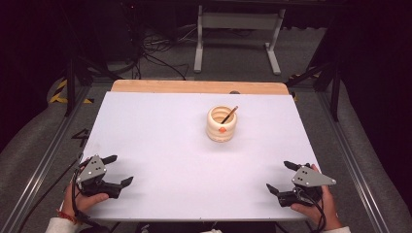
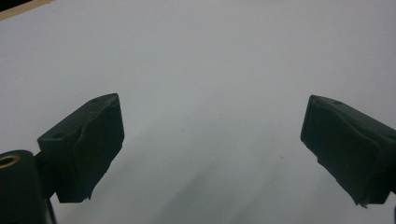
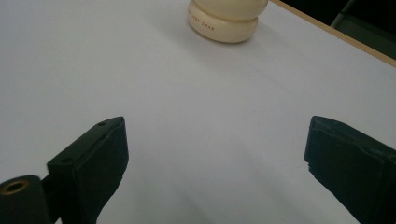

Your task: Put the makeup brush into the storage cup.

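White table (image 1: 160, 145), its bare surface leaving open room on every side of the objects. Cream ribbed holder (image 1: 222, 124), standing upright right of centre toward the far edge, well apart from both grippers. Left gripper (image 1: 118, 170) and right gripper (image 1: 282, 176) rest by the near corners, jaws spread wide and holding nothing, seemingly poised to reach in. A pencil (image 1: 230, 114) leans inside the holder, its tip above the rim.

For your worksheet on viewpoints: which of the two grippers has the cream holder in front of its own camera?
The right gripper: its own view looks between open jaws at the cream holder. The left gripper faces bare white table.
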The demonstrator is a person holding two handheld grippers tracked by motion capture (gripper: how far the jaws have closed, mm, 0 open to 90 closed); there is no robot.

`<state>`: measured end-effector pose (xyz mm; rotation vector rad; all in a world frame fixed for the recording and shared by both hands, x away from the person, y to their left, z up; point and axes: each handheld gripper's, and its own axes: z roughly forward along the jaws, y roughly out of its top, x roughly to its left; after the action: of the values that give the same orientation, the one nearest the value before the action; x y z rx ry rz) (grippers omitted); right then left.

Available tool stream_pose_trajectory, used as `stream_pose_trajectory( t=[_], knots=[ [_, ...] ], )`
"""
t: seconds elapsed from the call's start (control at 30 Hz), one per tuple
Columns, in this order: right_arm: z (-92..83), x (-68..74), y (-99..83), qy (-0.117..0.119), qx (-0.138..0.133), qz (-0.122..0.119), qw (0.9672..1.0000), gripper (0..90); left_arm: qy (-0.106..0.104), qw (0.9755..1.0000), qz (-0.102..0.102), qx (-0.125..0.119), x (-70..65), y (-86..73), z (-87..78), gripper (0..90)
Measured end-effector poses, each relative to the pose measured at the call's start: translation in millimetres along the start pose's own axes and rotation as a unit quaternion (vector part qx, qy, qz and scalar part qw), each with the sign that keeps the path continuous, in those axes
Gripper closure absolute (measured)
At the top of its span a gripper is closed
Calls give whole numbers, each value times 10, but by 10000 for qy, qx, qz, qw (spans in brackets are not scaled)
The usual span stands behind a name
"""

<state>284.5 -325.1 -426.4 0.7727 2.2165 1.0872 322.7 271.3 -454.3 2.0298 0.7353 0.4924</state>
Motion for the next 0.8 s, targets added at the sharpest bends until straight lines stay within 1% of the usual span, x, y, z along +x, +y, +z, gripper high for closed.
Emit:
stream_pose_trajectory(
  t=[0.1, 0.17, 0.23, 0.3, 0.33, 0.37, 0.5, 0.6, 0.8],
  knots=[
    [6, -12, -9, 2, 13, 12, 10000, 68, 11, 10000, 29, 63, -1, 3, 15, 71],
    [5, -16, -13, 6, 25, 8, 10000, 68, 110, 9997, 84, 178, -16, 4, 23, 74],
    [1, -17, -15, 9, 23, 9, 10000, 68, 81, 9998, 85, 142, -15, 6, 22, 75],
    [-4, -16, -18, 8, 26, 16, 10000, 68, 101, 9998, 87, 112, -18, 17, 26, 75],
    [-9, -14, -21, 0, 20, 16, 10000, 68, 57, 9999, 65, 98, -18, 19, 30, 74],
    [-13, -14, -24, 0, 25, 10, 10000, 68, 40, 9999, 84, 96, -14, 21, 34, 74],
    [-24, -22, -24, -24, 14, 36, 10000, 68, 70, 9998, 110, 167, -14, 22, 47, 75],
    [-16, -17, -23, -15, 32, 30, 10000, 68, 58, 9999, 100, 125, -11, 19, 43, 75],
    [-15, -12, -23, 6, 37, 3, 10000, 72, 46, 9997, 123, 184, -20, 23, 53, 75]
  ],
)
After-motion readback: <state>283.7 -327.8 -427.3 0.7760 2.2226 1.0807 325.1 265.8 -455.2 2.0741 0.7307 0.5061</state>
